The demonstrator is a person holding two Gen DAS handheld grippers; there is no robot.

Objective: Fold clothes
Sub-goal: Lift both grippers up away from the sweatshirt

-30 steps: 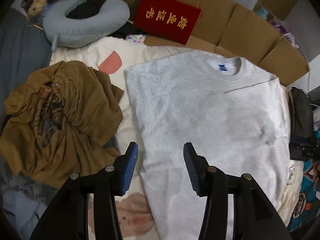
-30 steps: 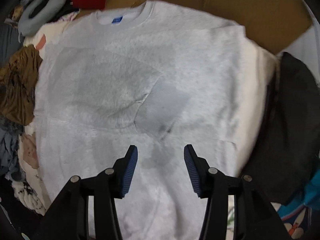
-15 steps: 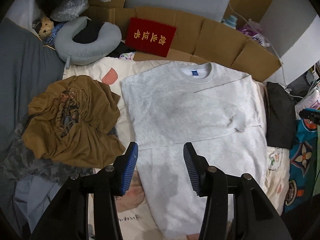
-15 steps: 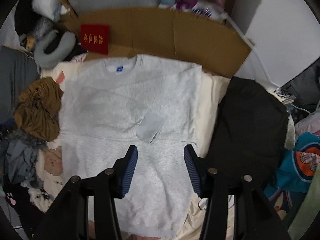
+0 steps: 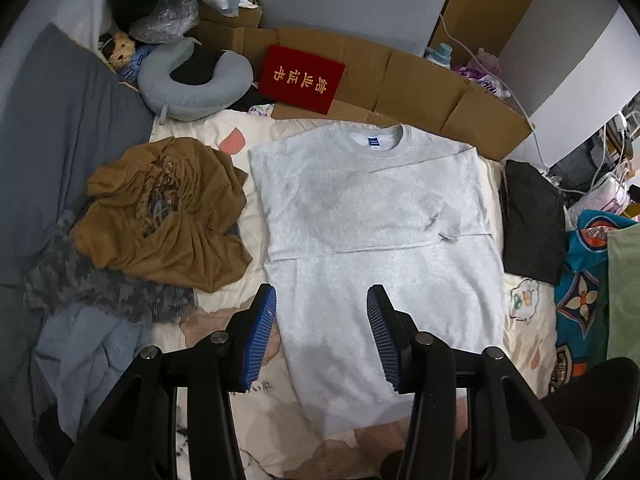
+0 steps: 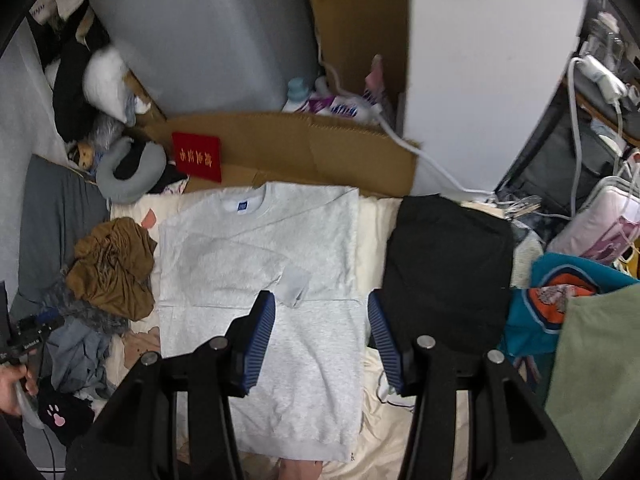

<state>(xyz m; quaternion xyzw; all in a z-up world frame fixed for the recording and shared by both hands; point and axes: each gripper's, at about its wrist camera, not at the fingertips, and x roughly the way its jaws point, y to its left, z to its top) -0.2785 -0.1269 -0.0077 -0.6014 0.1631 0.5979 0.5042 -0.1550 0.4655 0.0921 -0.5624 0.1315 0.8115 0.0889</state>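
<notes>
Plainly, from the left wrist view, the left gripper (image 5: 322,330) hangs above the bed with its blue-padded jaws apart and nothing between them; the sweatshirt (image 5: 376,216), pale grey, lies flat on the cream sheet (image 5: 528,312) with both sleeves folded across its chest; a small blue label (image 5: 374,142) sits inside its collar, the print too small to read; beyond the collar a red booklet (image 5: 302,80) with gold characters rests on flattened cardboard (image 5: 424,84); left of the sweatshirt lies a crumpled brown shirt (image 5: 168,216), and beyond that a grey neck pillow (image 5: 192,84); right of the sweatshirt, just apart from it, sits a black garment (image 5: 530,220).

Next, from the right wrist view, the right gripper (image 6: 322,338) also stands open and empty, well above the sweatshirt (image 6: 264,280); the blue label (image 6: 241,207) shows at the collar, unreadable; the red booklet (image 6: 197,156) leans beyond the collar, its gold characters blurred; the black garment (image 6: 444,264) lies right of the sweatshirt; a teal patterned cloth (image 6: 560,280) lies further right; far left of the sweatshirt, a hand (image 6: 12,384) grips a black handle.
</notes>
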